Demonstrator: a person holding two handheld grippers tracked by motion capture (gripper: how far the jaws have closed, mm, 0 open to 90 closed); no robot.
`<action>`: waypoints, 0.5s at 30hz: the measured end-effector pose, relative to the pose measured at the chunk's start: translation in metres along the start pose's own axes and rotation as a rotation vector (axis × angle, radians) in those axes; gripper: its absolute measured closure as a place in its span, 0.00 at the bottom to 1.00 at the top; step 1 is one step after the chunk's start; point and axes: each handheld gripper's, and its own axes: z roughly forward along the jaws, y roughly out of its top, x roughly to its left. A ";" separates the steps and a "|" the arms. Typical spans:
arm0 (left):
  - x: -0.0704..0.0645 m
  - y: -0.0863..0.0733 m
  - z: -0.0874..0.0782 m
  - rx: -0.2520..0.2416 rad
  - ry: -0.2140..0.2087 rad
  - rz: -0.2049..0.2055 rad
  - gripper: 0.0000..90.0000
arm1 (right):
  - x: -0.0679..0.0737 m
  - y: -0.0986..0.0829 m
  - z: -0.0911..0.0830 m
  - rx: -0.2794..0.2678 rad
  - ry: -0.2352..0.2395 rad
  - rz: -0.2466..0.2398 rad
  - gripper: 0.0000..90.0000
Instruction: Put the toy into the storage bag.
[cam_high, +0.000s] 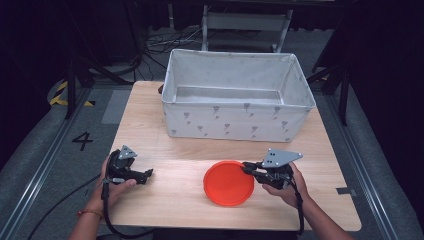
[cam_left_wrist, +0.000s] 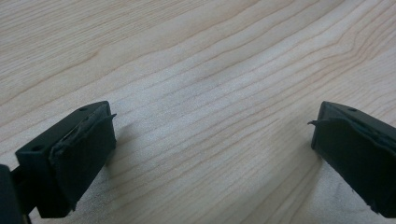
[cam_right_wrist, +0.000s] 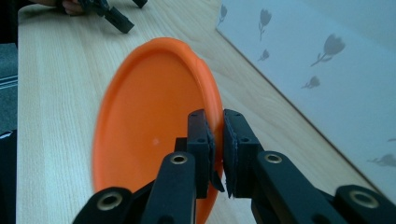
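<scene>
An orange plate (cam_high: 228, 183) lies on the wooden table (cam_high: 170, 200) near its front edge, right of centre. My right gripper (cam_high: 248, 168) is shut on the plate's right rim; in the right gripper view its two black jaws pinch the rim of the orange plate (cam_right_wrist: 154, 121), which tilts up off the wood. My left gripper (cam_high: 148, 174) rests low at the front left, held in a hand. The left gripper view has its jaws wide apart over bare wood, with one fingertip (cam_left_wrist: 84, 154) at the left. The left gripper (cam_right_wrist: 116, 18) also appears far off in the right gripper view.
A large white fabric bin (cam_high: 235, 95) with a grey flower print stands open at the back of the table; its wall (cam_right_wrist: 327, 56) runs along the right of the right gripper view. Dark floor, cables and a stand surround the table.
</scene>
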 end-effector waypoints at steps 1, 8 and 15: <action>0.000 0.000 0.000 0.000 0.000 -0.001 0.00 | 0.000 0.002 -0.002 0.002 -0.008 -0.013 0.92; 0.000 0.000 0.000 -0.001 0.001 -0.001 0.00 | 0.003 0.016 -0.010 0.040 -0.034 -0.087 0.92; 0.000 0.000 0.000 0.001 0.001 0.000 0.00 | 0.003 0.030 -0.019 0.066 -0.049 -0.149 0.92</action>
